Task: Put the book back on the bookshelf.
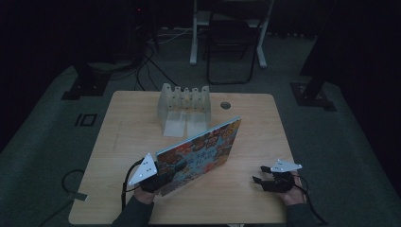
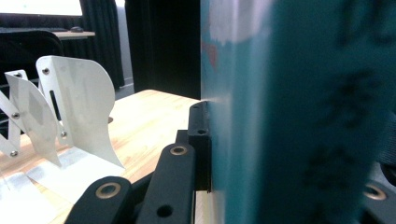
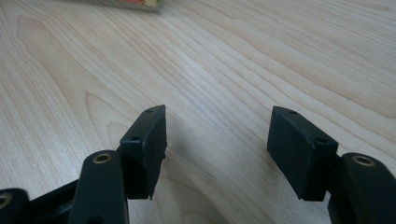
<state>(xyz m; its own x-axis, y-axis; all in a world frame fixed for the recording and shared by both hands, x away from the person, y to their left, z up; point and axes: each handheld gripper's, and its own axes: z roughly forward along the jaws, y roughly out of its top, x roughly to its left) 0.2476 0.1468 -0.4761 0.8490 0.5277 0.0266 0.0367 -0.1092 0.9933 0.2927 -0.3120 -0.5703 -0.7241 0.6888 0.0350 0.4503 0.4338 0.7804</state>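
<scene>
High view: a thin book (image 1: 201, 153) with a busy cover in orange, red and blue stands tilted on the wooden table (image 1: 246, 198), low and left of the frame's centre, its long edge rising toward the upper right. Large characters run across the cover, too small and dim to read. The left gripper (image 1: 163, 177) grips the book at its lower left corner, with a grey three-cornered plate on top and a hand behind it at the bottom edge.

In the left gripper view the book's teal face (image 2: 299, 116) takes up the right half of the frame, carrying dark blurred characters that cannot be read; one black jaw presses flat against its edge, so the jaws are clamped on it.

Above the book in the high view, near the table's far edge, stands a pale translucent rack (image 1: 184, 101) with several upright dividers; its slots look empty, and two pale sheets lie just in front of it. The same rack (image 2: 70, 107) shows at the left of the left gripper view, with its white curved dividers riveted together.

The right gripper (image 1: 272, 179) sits at the lower right of the high view, well apart from the book. In the right gripper view its jaws (image 3: 217, 149) are spread wide over bare wood, holding nothing.
</scene>
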